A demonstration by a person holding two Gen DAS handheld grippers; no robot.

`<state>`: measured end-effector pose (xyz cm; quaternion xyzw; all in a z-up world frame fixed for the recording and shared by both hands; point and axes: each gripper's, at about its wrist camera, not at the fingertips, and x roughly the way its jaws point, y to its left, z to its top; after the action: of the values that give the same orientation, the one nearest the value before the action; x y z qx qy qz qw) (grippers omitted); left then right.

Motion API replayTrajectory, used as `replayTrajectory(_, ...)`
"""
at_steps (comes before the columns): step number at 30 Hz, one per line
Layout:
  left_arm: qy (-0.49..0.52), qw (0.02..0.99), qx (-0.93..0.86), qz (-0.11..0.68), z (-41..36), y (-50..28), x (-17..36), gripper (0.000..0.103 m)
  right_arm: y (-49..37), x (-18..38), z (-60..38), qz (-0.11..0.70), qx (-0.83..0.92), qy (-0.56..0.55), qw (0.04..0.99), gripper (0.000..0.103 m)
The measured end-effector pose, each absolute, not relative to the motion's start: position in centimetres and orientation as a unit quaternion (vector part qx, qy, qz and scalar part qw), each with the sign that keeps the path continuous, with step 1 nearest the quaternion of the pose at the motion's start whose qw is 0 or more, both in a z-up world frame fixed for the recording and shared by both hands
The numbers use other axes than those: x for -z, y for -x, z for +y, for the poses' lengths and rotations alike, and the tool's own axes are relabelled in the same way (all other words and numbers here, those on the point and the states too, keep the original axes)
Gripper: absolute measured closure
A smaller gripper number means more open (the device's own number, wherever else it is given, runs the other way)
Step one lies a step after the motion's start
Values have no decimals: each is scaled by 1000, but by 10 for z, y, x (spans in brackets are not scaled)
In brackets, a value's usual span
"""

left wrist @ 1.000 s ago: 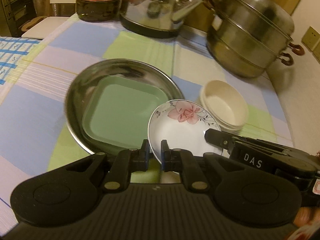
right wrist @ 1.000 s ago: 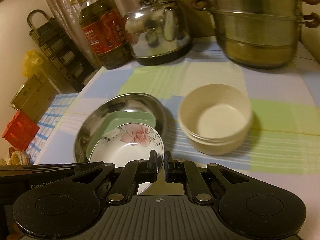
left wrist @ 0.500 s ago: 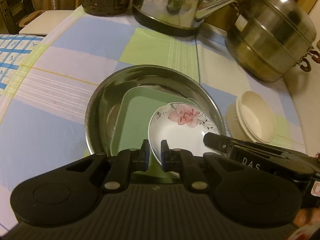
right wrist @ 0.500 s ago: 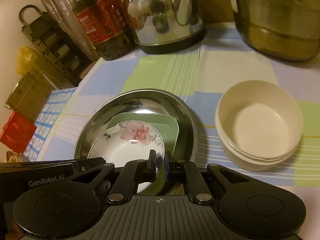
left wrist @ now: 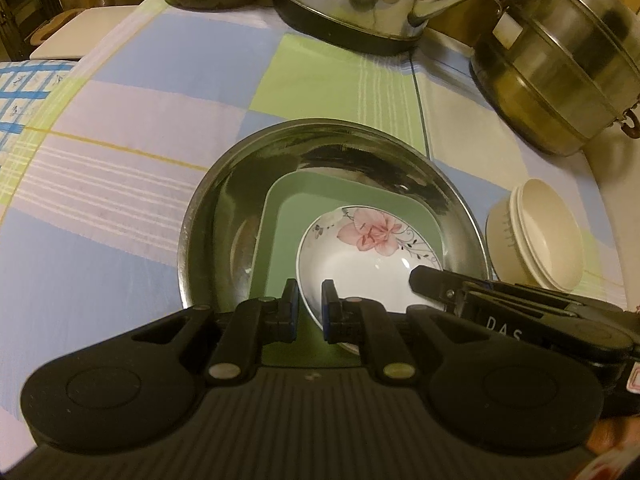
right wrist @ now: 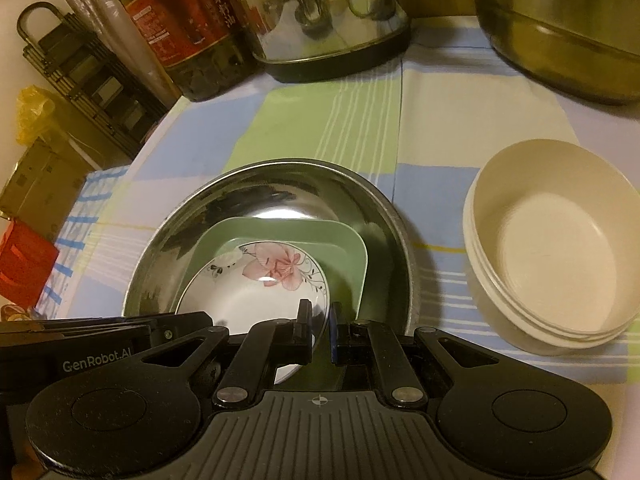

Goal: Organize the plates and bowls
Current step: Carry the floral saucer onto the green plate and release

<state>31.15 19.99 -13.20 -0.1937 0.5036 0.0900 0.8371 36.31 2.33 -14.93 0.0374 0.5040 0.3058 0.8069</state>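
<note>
Holding the floral dish (left wrist: 368, 256) by its near rim, both grippers (left wrist: 310, 302) (right wrist: 320, 326) stay narrow; lower it level onto the green plate (left wrist: 304, 196), then release together.

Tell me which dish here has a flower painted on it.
The small white floral plate, held over the green square plate in the steel basin. The cream bowls beside the basin are plain.

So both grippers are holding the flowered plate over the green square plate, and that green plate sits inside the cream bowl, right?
Not quite. The green square plate sits inside the steel basin, not the cream bowl, which stands apart to the right. The right wrist view shows this. Both the left gripper and right gripper do grip the flowered plate.
</note>
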Motion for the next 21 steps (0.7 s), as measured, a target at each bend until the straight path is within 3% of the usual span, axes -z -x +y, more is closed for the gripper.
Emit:
replayTrajectory(12, 176, 843, -106, 497, 196, -311, 127, 92, -364, 151, 28, 506, -304, -38, 806, 93)
replayTrajectory(16, 172, 851, -109, 485, 195, -306, 115, 91, -359, 141, 23, 488, -318, -52, 811, 60)
replayTrajectory(21, 158, 865, -108, 464, 187, -292, 93, 91, -350, 123, 10, 471, -332, -72, 814, 58)
